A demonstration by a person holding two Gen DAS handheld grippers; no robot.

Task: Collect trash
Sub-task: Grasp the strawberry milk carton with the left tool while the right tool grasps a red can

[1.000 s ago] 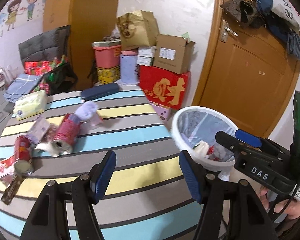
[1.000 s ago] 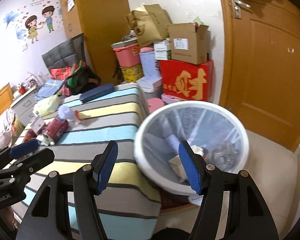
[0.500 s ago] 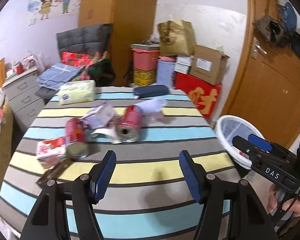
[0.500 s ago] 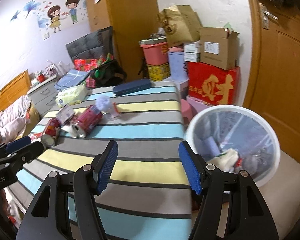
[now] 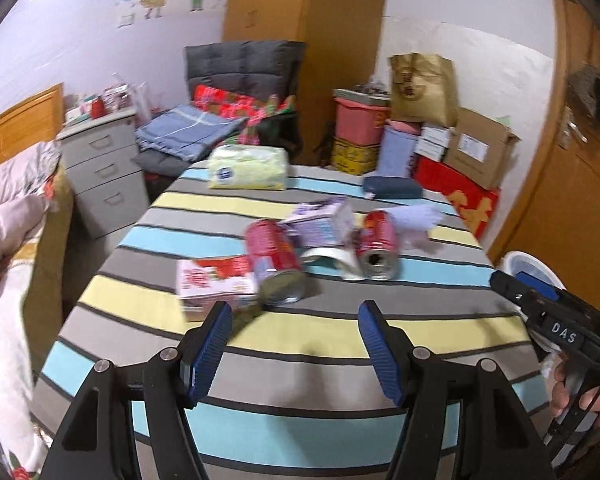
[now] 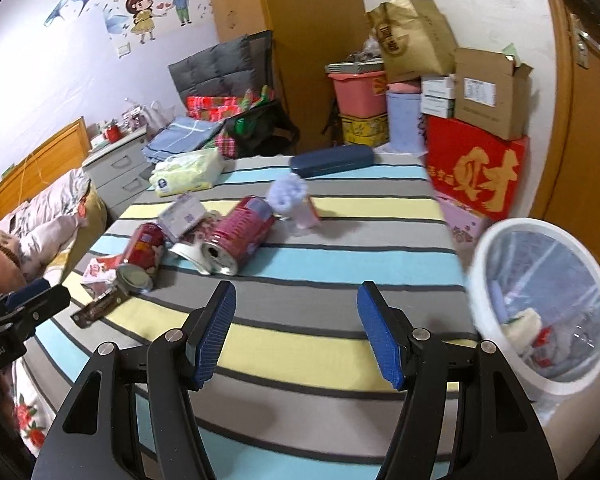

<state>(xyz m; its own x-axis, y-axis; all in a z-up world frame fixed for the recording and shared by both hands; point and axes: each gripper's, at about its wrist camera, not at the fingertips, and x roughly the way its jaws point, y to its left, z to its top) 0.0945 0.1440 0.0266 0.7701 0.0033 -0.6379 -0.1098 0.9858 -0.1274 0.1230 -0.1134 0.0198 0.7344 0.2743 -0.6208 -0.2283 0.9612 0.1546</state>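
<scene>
1. The left gripper (image 5: 294, 330) fills the lower middle of the left wrist view, jaws standing apart with nothing between them, only the striped tablecloth (image 5: 320, 336) showing through the gap.
2. The right gripper (image 6: 296, 320) sits the same way in the lower middle of the right wrist view: jaws parted, empty.
3. The trash lies in a loose cluster at the middle of the left wrist view: a nearer red can (image 5: 274, 264) on its side, a second red can (image 5: 378, 250) to its right with its opened top facing the camera, a pink-and-white carton (image 5: 210, 284) at the left, a crumpled lilac wrapper (image 5: 320, 226), a white paper scrap (image 5: 332, 258) and a lilac tissue (image 5: 416, 218) beyond.
4. The white waste bin (image 6: 540, 308), lined with clear plastic and already holding some litter, stands at the right edge of the right wrist view, beside the table.
5. Handling, as a judgement: the cans look empty, so light, thin-walled and smooth; lying on their sides they could roll, and a hard squeeze would dent them. Taking one across its round body, mid-length, seems best.
6. The carton should be light and fairly stiff; pinch it across its narrow faces. Wrapper, paper and tissue are soft and flimsy; pinch a raised fold.
7. Writing: the right gripper's body, seen at the right edge of the left wrist view, reads "DAS". The red box (image 6: 474, 176) at upper right of the right wrist view bears a large gold Chinese character, 财. Can labels are too blurred to read.
</scene>
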